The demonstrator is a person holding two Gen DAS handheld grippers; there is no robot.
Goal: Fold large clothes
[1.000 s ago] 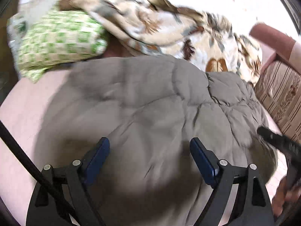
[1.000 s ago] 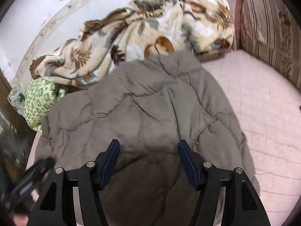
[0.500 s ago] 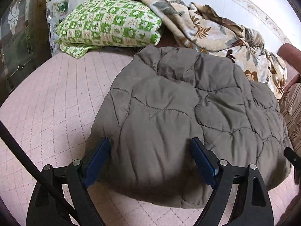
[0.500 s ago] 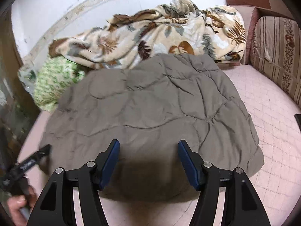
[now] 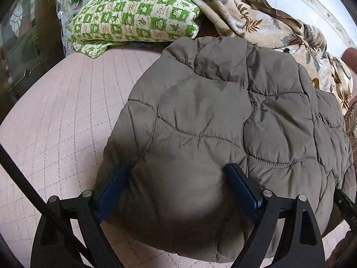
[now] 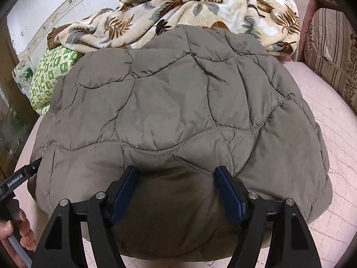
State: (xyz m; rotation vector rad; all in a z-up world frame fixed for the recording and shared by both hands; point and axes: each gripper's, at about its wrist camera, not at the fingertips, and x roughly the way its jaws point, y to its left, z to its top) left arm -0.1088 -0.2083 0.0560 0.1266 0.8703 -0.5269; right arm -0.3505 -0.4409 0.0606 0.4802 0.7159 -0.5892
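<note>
A grey-brown quilted puffer jacket (image 5: 223, 116) (image 6: 189, 102) lies in a rounded heap on the pink quilted bed (image 5: 55, 122). My left gripper (image 5: 178, 183) is pushed down onto its near left edge. Its jaws are wide and opening, and puffy fabric bulges up between the blue pads. My right gripper (image 6: 176, 187) sits the same way on the near right part, jaws opening, with fabric swelling between its pads. Neither pair clamps the cloth. The left gripper's tip (image 6: 24, 174) and the hand (image 6: 13, 236) holding it show in the right wrist view.
A green checked pillow (image 5: 133, 15) and a crumpled leaf-print blanket (image 6: 189, 11) lie behind the jacket against the wall. A striped cushion (image 6: 330, 51) stands at the right. A glass cabinet door (image 5: 20, 44) borders the bed on the left.
Both grippers have come down and forward onto the jacket's near edge. Fabric now bulges between jaws that hung above it before. The right jaws stand a little wider.
</note>
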